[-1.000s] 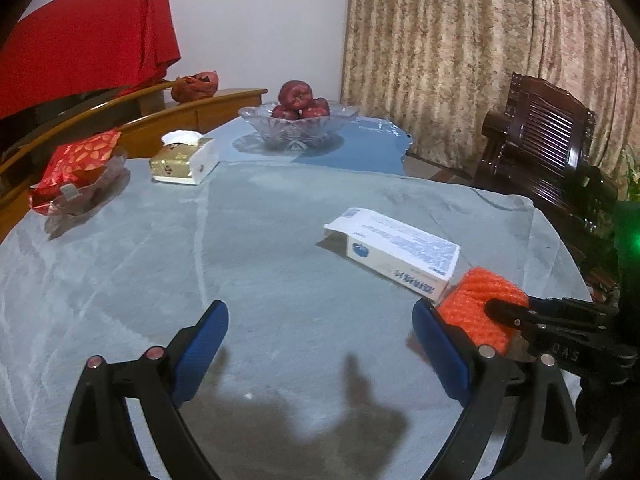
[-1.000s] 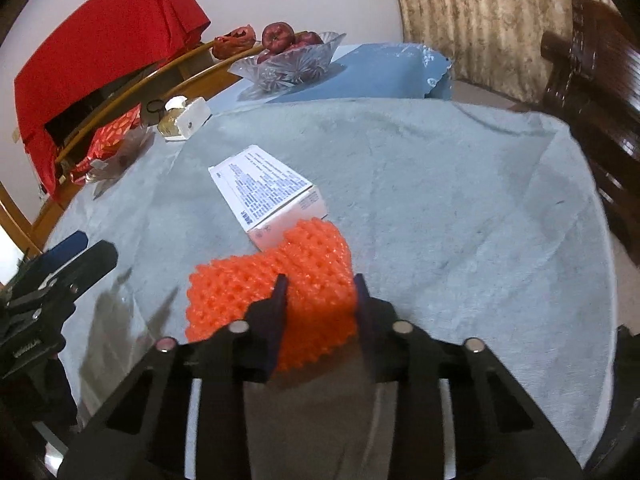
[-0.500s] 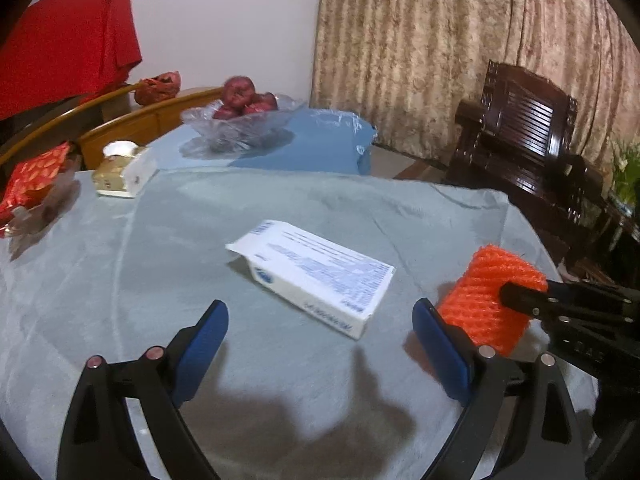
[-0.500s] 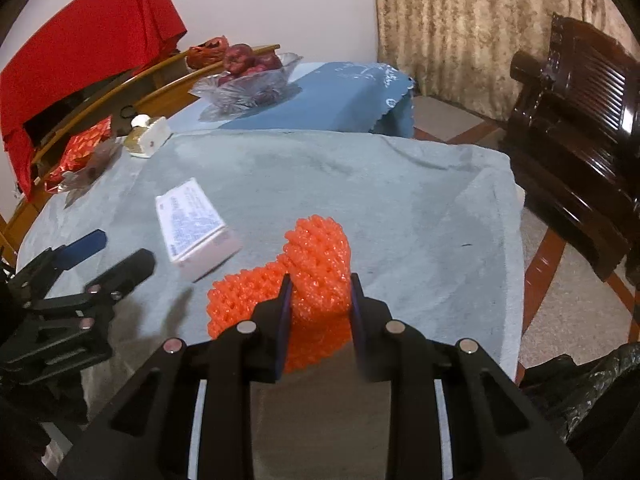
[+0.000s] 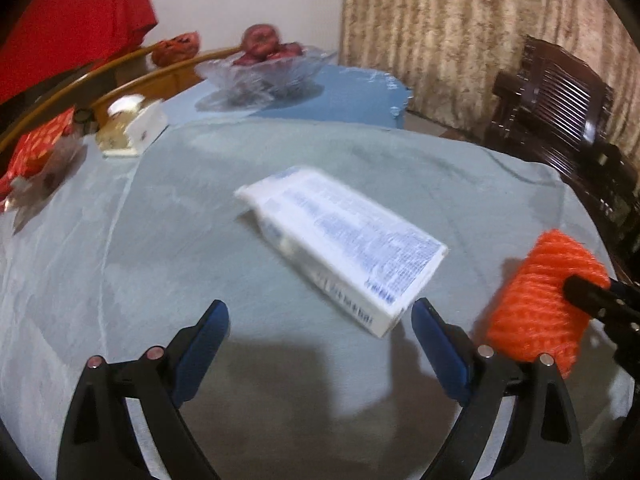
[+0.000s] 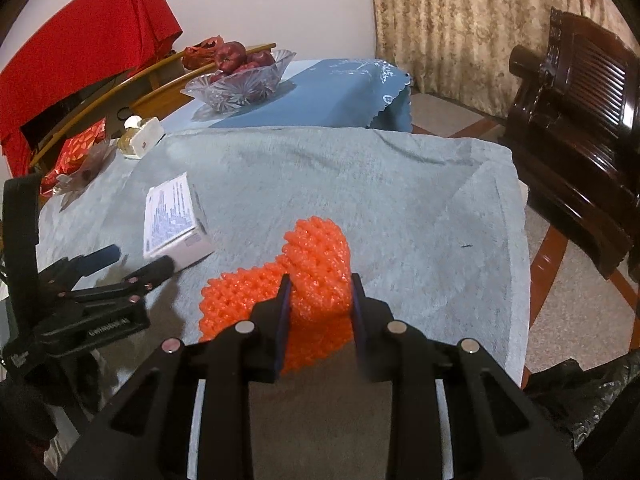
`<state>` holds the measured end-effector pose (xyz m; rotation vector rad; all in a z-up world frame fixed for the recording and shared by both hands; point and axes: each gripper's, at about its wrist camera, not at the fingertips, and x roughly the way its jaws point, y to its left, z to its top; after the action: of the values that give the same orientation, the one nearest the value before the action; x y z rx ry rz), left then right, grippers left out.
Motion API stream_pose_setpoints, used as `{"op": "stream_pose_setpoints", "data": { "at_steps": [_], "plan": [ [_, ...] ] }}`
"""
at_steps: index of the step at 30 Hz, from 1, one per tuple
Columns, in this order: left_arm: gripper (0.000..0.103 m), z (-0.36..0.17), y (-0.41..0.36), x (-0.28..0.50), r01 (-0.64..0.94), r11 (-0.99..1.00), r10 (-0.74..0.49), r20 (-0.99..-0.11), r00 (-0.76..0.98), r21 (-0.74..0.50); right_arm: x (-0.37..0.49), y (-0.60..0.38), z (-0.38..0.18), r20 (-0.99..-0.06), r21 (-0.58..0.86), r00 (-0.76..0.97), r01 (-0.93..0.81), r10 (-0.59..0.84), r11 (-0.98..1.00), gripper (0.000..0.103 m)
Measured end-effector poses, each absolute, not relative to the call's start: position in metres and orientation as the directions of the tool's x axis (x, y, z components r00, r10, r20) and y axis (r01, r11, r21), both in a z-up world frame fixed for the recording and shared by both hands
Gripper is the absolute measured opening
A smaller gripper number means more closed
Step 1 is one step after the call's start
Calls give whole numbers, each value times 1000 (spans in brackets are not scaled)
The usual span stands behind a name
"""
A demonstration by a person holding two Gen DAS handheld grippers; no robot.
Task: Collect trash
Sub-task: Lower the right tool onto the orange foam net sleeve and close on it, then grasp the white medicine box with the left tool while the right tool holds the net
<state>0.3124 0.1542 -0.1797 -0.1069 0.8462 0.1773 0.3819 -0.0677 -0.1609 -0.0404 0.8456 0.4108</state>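
My right gripper [image 6: 319,285] is shut on an orange foam fruit net [image 6: 316,256], held just above the grey cloth; the same orange net [image 5: 540,296] shows at the right of the left wrist view. A white printed carton [image 5: 344,240] lies flat on the cloth, its near end just ahead of my left gripper [image 5: 320,320], which stands open and wide with nothing between its blue pads. In the right wrist view the white carton [image 6: 176,220] lies at the left, with the left gripper [image 6: 140,264] right at its near end.
A grey cloth [image 6: 380,184] covers the table. Behind it stand a glass fruit bowl [image 6: 240,76] on a blue cloth, a small tissue box [image 5: 132,128] and a red packet [image 5: 36,148]. A dark wooden chair [image 6: 580,128] stands right; a black bag [image 6: 580,396] lies lower right.
My left gripper has moved forward and down toward the white carton, which now lies just ahead of its fingers. The right gripper carried the orange net a little rightward, then held still.
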Motion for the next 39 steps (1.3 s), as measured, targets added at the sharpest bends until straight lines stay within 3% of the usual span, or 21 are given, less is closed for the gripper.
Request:
{"op": "stream_pose_setpoints", "data": {
  "at_steps": [6, 14, 27, 29, 32, 33, 39],
  "plan": [
    [90, -181, 195, 299, -316, 947, 157, -766, 623, -63, 387, -66, -162, -731, 130, 594, -363, 336, 923, 27],
    [91, -163, 165, 311, -199, 976, 68, -731, 679, -94, 395, -63, -162, -725, 136, 597, -364, 343, 922, 27],
    [90, -189, 160, 358, -222, 975, 121, -796, 593, -17, 401, -60, -164, -722, 143, 594, -374, 355, 916, 27],
    [84, -192, 162, 358, -223, 974, 107, -801, 590, -34, 400, -59, -162, -721, 137, 596, -380, 355, 915, 27],
    [59, -189, 163, 355, -203, 978, 90, -791, 605, -44, 398, -59, -158, -716, 136, 599, -385, 360, 913, 27],
    [56, -188, 163, 354, -193, 980, 80, -790, 609, -50, 398, -58, -158, -715, 137, 599, -385, 360, 913, 27],
    [55, -179, 162, 339, -167, 981, 26, -776, 631, -103, 387, -58, -145, -699, 138, 611, -394, 371, 909, 27]
  ]
}}
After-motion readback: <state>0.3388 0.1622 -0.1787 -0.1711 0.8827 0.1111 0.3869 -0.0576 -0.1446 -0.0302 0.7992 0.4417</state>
